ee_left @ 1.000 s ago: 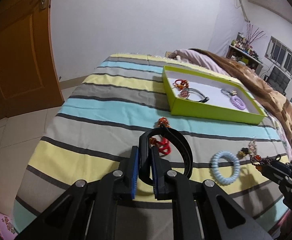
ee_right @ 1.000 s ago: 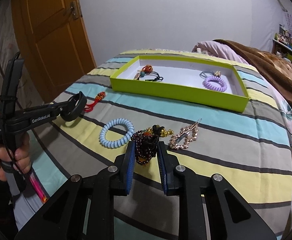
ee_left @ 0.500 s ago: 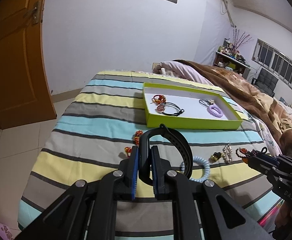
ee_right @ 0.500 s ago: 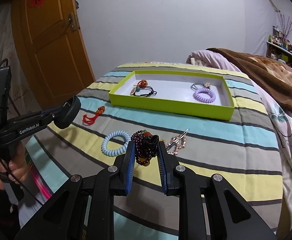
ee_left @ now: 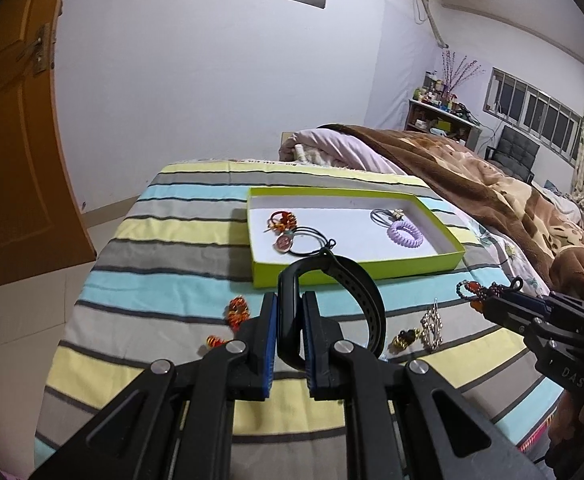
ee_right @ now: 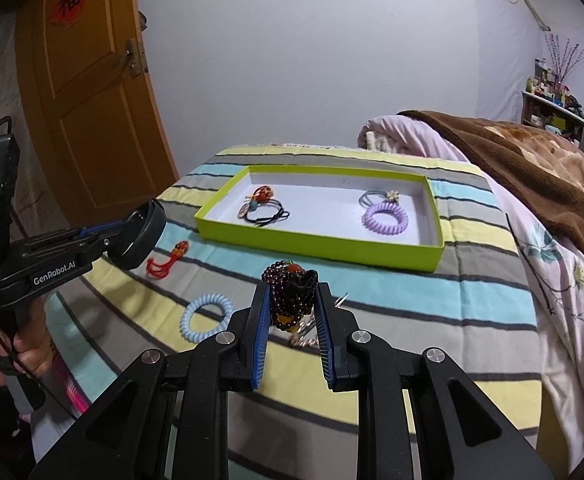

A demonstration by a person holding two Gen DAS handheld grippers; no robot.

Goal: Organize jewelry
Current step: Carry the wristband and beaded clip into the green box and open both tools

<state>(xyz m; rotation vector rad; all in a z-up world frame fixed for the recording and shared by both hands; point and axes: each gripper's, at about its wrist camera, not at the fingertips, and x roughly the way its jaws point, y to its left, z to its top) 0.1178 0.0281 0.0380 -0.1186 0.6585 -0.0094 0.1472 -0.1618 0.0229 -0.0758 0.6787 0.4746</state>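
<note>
At lower centre of the left wrist view, left gripper (ee_left: 289, 322) fingers narrow, clamped on a black wristband (ee_left: 328, 300) that loops up and right above the striped bed (ee_left: 163, 248). Lower centre of the right wrist view: right gripper (ee_right: 292, 316) fingers pinch a dark bead bracelet (ee_right: 292, 292), lifted off the bed. Green tray (ee_right: 316, 242) mid-frame holds a purple coil tie (ee_right: 384, 219) and a black hair tie (ee_right: 269, 214). Blue coil tie (ee_right: 204, 317) and red tassel charm (ee_right: 167, 262) lie on the bed at lower left.
</note>
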